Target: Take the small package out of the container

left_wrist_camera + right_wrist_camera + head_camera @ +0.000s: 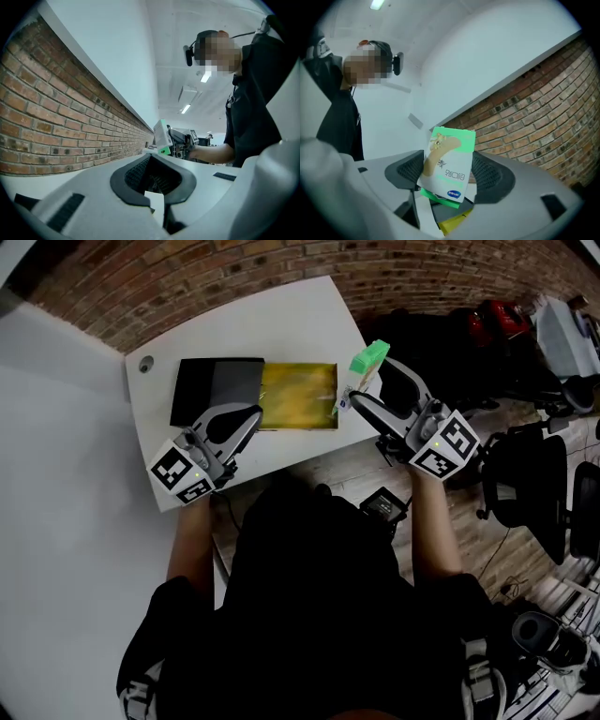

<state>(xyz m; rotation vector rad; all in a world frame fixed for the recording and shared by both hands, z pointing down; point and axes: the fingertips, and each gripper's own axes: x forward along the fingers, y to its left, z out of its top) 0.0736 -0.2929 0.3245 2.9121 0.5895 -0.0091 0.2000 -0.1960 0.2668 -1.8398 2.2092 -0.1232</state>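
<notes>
The right tongs [364,397] pinch the small package [446,161] only by its lower half, tilted between wide jaws, so it may slip down toward the container [298,395] ahead of the closed, empty left tongs [246,420].

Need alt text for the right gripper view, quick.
The right gripper holds a small green-and-white package nearly upright between its jaws, a yellow container edge showing below. Behind: a brick wall at right, a person in dark clothing at left.
</notes>
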